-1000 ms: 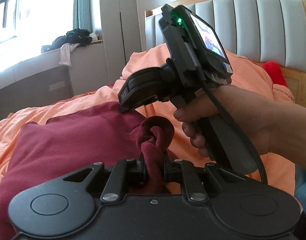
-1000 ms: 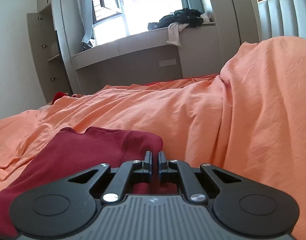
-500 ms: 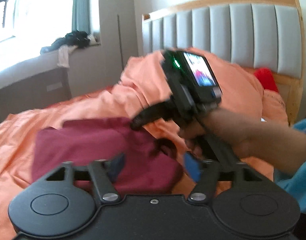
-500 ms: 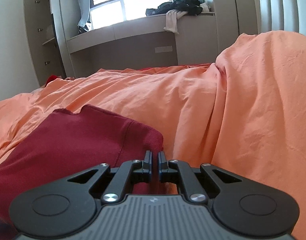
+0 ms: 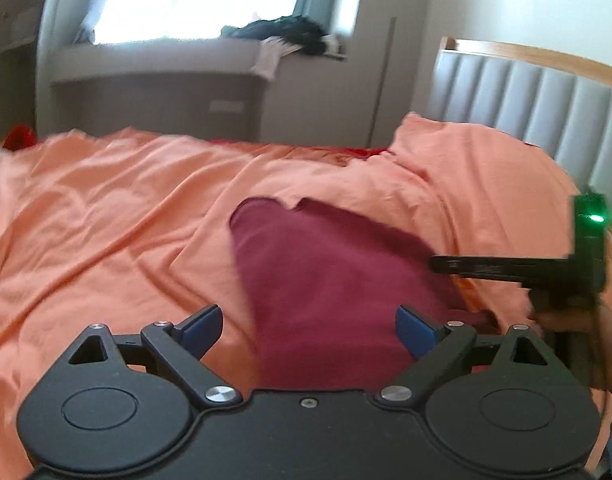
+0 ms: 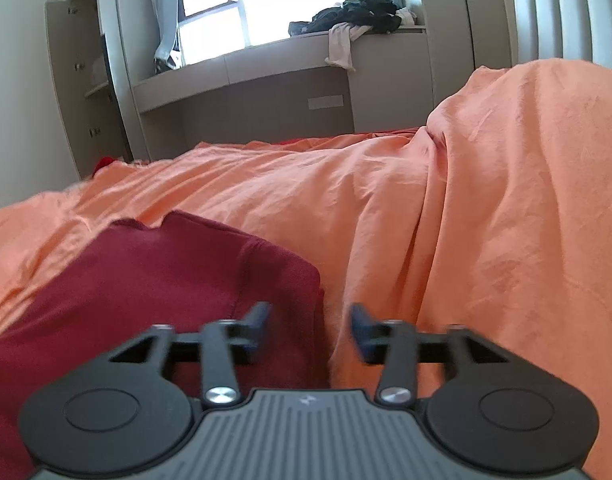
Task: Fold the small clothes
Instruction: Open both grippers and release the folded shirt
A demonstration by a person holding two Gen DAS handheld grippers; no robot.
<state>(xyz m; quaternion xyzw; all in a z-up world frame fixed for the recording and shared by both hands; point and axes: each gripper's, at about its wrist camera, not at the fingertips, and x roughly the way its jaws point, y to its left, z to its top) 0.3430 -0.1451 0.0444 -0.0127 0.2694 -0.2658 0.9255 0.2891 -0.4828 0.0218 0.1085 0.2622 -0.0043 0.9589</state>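
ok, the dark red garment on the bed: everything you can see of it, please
The dark red garment is a soft knit-looking piece, lying folded and fairly flat on the orange bedcover. A stitched seam runs near its right edge in the right wrist view, where the corner looks rounded and doubled over. Both claws are opening: the left claw hangs over it with no pad pressing, and the right claw straddles its corner without gripping. Nothing else touches it.

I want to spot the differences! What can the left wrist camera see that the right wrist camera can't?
Only the left wrist view shows the other gripper's black body with a green light. Only the right wrist view shows the open cupboard shelves. Both show the dark red garment lying on the orange sheet, the headboard, and dark clothes on the window ledge.
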